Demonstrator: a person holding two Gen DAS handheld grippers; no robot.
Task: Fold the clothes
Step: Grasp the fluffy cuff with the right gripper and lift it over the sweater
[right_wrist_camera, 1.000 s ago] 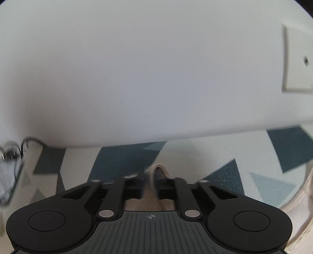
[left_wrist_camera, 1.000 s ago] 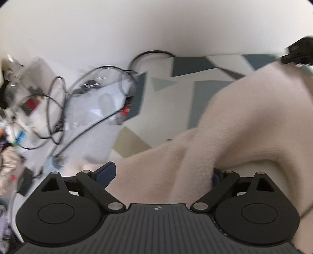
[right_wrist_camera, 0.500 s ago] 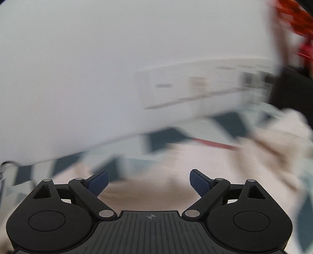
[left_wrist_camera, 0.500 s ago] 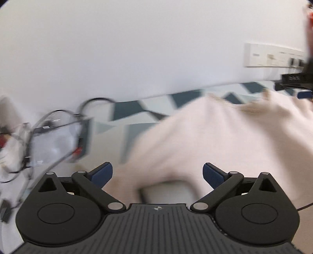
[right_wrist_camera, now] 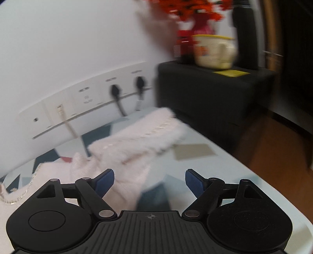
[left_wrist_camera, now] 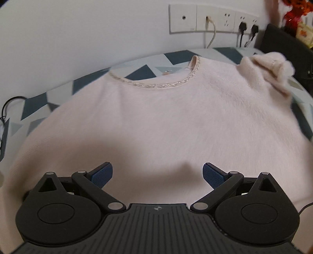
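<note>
A pale pink fuzzy sweater (left_wrist_camera: pixel 166 121) lies spread on a table with a blue, grey and white triangle cloth (left_wrist_camera: pixel 39 105). Its beaded neckline (left_wrist_camera: pixel 156 85) faces the wall. One sleeve (left_wrist_camera: pixel 273 70) is bunched at the far right. My left gripper (left_wrist_camera: pixel 157 173) hovers over the sweater's body, open, nothing between its blue pads. In the right wrist view the sleeve (right_wrist_camera: pixel 140 136) stretches toward the wall. My right gripper (right_wrist_camera: pixel 149 181) is above the sleeve's near end; its jaws stand apart and are closing, pressing on nothing.
A row of wall sockets (left_wrist_camera: pixel 213 18) with plugs and cables runs behind the table. A black cabinet (right_wrist_camera: pixel 213 91) stands at the table's right end, bearing a cream bucket (right_wrist_camera: pixel 215 51) and red flowers (right_wrist_camera: pixel 187 11). A black cable (left_wrist_camera: pixel 9 101) lies far left. Brown floor (right_wrist_camera: pixel 273 144) lies beyond the table edge.
Both grippers swung right along the table. The right gripper let go of the pink fabric it pinched and opened. The left gripper now faces the spread sweater instead of the cable clutter.
</note>
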